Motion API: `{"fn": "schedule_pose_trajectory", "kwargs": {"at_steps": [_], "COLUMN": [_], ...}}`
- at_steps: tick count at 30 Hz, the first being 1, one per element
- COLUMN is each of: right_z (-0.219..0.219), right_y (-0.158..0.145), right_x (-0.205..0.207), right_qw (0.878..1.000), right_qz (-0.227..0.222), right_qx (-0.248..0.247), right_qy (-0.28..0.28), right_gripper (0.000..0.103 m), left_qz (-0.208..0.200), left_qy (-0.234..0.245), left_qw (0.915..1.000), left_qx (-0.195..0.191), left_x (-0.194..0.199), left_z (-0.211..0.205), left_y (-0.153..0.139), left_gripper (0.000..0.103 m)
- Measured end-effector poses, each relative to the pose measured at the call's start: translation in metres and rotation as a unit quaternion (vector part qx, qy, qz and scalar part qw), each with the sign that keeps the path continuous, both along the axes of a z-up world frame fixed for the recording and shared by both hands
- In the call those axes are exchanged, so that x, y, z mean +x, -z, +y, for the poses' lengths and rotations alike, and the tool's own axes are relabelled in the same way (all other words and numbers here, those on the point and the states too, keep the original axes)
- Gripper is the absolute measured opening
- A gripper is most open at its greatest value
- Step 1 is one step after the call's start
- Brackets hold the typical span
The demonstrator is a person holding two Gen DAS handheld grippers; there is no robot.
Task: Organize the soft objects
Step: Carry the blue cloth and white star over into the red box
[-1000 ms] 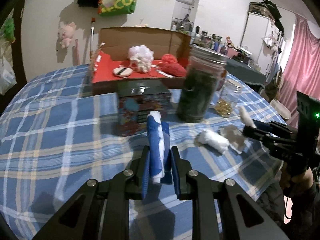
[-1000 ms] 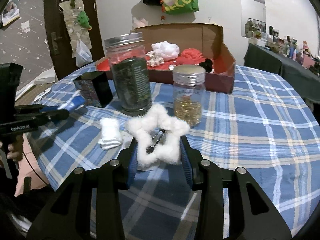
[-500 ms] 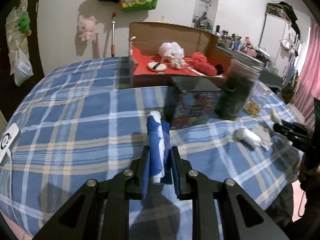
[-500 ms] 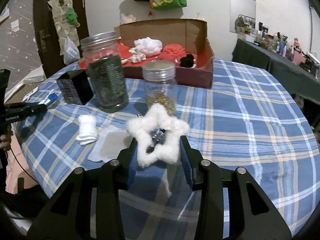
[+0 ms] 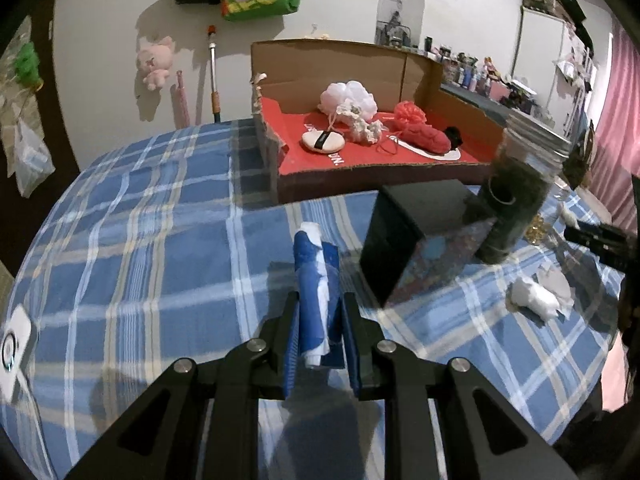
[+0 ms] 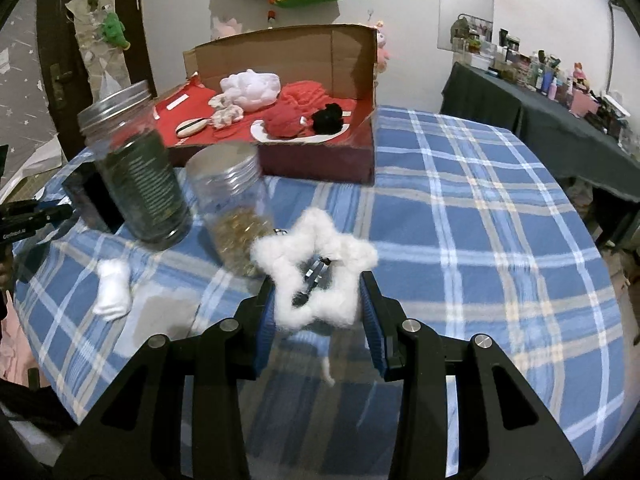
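My left gripper (image 5: 319, 320) is shut on a rolled blue and white cloth (image 5: 314, 280), held above the plaid table. My right gripper (image 6: 318, 300) is shut on a fluffy white star-shaped hair clip (image 6: 316, 276), also above the table. An open cardboard box with a red floor (image 5: 360, 152) stands at the back; it holds a white pouf (image 5: 352, 96), a red pouf (image 5: 420, 132), a powder puff (image 5: 323, 141) and a black scrunchie (image 6: 328, 117). It also shows in the right wrist view (image 6: 320, 160). A white rolled sock (image 6: 112, 292) lies on the table.
A dark jar with a metal lid (image 6: 136, 168), a smaller jar of golden bits (image 6: 232, 216) and a black tin box (image 5: 416, 240) stand between the grippers and the cardboard box. A flat grey pad (image 6: 164, 316) lies by the sock. A white device (image 5: 12, 344) sits at the table's left edge.
Both grippers have moved forward toward the cardboard box with their loads. The left one has swung left of the black tin; the jars now lie close on the right gripper's left.
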State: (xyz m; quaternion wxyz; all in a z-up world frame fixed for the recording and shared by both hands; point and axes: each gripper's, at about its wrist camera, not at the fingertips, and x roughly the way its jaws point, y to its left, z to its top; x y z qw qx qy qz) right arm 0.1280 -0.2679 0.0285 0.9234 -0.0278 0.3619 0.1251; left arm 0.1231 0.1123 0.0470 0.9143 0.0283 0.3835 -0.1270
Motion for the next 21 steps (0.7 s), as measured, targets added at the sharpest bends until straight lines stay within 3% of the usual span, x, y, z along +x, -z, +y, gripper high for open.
{"fn": "schedule_pose_trajectory", "kwargs": {"at_steps": [13,21], "right_z": [0.001,0.008], "right_y": [-0.011,-0.017], "right_x": [0.049,0.061], "right_qw": [0.997,0.995], "right_qz": [0.000,-0.005], "right_qx": [-0.068,-0.073], "right_qy": [-0.033,-0.062], "right_gripper": [0.037,0.037], "left_qz": [-0.016,-0.024], "left_qy": [0.074,0.098], "left_qw": [0.9968,0.9944], "left_qx": [0.024,0.030], "left_x": [0.040,0.051], "left_z": [-0.002,-0.007], "left_y": [-0.011,-0.017], "left_gripper": [0.021,0.021]}}
